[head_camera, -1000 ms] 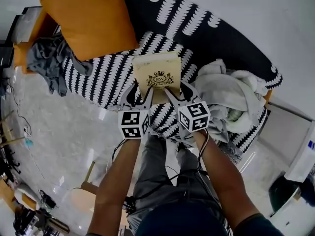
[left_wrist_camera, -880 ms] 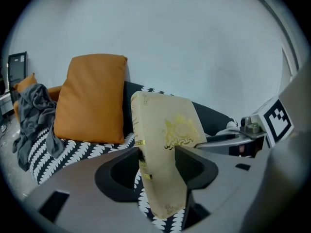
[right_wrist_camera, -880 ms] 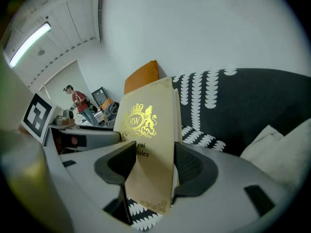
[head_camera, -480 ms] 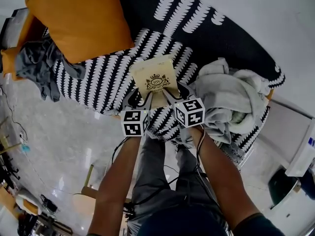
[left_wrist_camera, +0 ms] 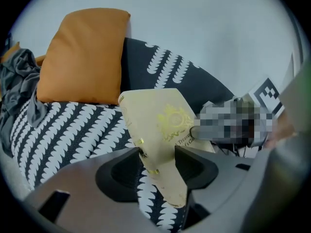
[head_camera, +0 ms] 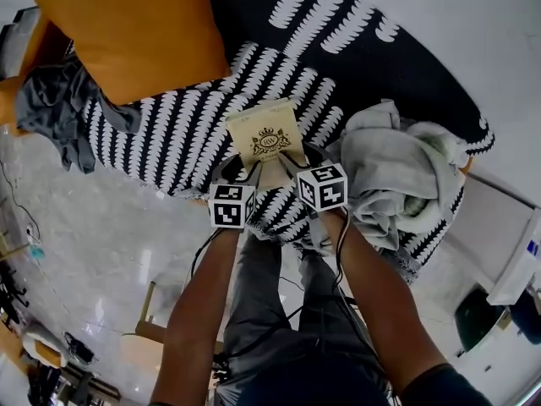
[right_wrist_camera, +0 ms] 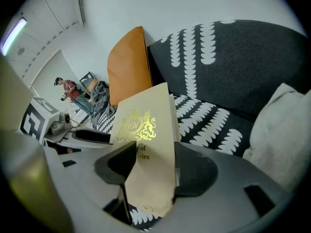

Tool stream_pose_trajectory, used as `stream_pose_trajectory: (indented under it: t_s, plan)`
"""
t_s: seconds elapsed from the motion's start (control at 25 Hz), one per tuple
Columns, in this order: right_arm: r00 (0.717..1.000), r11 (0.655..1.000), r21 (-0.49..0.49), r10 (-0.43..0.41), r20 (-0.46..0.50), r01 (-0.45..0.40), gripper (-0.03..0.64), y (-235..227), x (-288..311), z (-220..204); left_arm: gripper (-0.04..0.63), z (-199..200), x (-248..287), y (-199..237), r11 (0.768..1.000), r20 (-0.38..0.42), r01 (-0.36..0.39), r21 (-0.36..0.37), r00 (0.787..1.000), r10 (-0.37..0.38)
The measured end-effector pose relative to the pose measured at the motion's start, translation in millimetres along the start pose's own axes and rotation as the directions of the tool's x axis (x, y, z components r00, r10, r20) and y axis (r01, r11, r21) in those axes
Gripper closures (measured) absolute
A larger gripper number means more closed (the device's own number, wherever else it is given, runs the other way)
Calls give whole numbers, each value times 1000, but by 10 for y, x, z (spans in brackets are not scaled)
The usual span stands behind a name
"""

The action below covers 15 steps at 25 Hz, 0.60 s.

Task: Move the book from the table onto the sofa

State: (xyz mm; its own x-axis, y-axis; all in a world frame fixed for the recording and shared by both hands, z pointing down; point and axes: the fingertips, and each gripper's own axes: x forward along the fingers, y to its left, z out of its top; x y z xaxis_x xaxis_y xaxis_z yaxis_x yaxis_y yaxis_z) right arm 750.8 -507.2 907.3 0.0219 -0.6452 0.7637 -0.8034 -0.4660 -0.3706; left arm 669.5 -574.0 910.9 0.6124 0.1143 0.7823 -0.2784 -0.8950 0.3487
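A cream book [head_camera: 265,136] with a gold crest hangs tilted just over the seat of the black sofa [head_camera: 177,129] with its white pattern. Both grippers hold its near edge. My left gripper [head_camera: 243,170] is shut on the book's left corner and my right gripper [head_camera: 291,162] on its right corner. In the left gripper view the book [left_wrist_camera: 158,123] stands pinched between the dark pads of the left gripper [left_wrist_camera: 158,161]. The right gripper view shows the book [right_wrist_camera: 146,140] clamped the same way in the right gripper [right_wrist_camera: 151,166]. The book's underside is hidden.
An orange cushion [head_camera: 131,28] leans on the sofa back at left, with dark grey clothes [head_camera: 51,112] beside it. A heap of pale grey blanket [head_camera: 397,172] fills the seat at right. The patterned seat between them is bare. Pale tiled floor [head_camera: 93,227] lies below.
Both grippers have sunk together with the book towards the sofa seat and tipped further down. The grip on the book is unchanged.
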Motion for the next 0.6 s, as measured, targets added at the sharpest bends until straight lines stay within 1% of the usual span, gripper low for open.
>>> stream_pose_trajectory:
  t_s: [0.16, 0.4, 0.6]
  plan:
    - [999, 1000, 1, 5, -44, -5, 364, -38, 65, -63, 379, -74, 71, 8, 1000, -35, 3, -26, 999, -3]
    - [996, 999, 30, 31, -88, -28, 364, -144, 159, -294, 379, -305, 215, -22, 1000, -90, 6, -28, 996, -8]
    - [988, 997, 62, 45, -148, -36, 364, -88, 219, -352, 380, -400, 201, 44, 999, -136, 26, -48, 990, -32]
